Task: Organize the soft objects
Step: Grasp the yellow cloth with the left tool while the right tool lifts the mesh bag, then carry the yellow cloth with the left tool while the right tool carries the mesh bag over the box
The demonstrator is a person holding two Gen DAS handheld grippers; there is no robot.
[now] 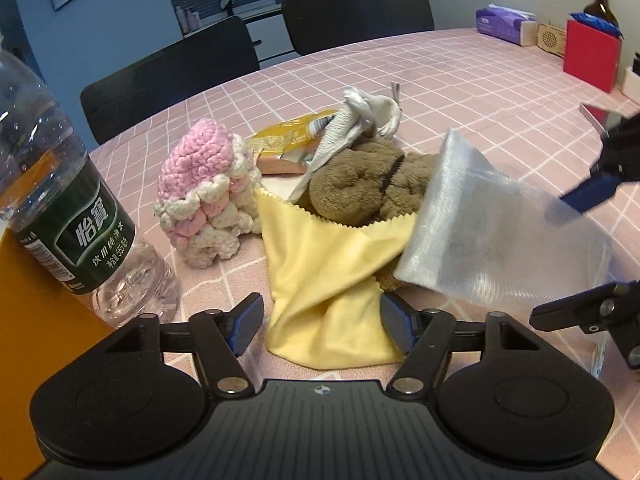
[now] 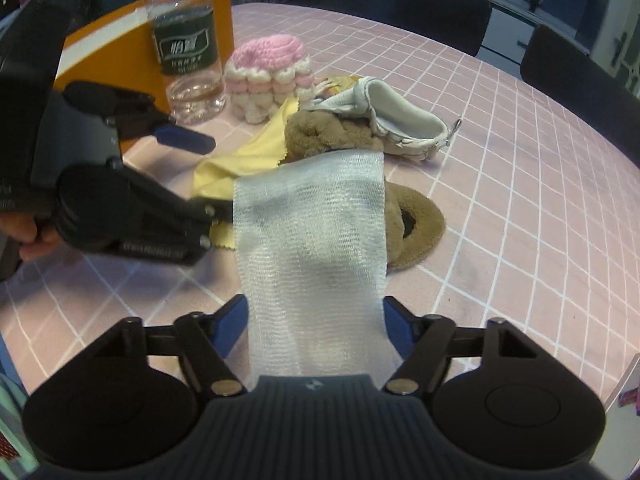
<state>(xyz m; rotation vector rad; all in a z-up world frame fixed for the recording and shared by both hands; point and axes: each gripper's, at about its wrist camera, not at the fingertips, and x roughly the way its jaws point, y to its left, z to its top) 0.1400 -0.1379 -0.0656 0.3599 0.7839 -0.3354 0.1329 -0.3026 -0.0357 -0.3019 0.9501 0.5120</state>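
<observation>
Above the soft pile, both tilted-down grippers point(image 1: 322, 322) point(image 2: 316, 326) gape, gauze point(image 2: 316, 240) between the right's.

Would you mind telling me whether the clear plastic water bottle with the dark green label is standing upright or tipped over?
Upright: the clear plastic water bottle stands on its base on the pink checked tablecloth, in front of the orange folder.

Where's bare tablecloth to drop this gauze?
Free: the pink tablecloth right of the brown plush and white glove, and beyond it toward the chairs. Crowded: water bottle, orange box and crochet piece hem the yellow cloth.
</observation>
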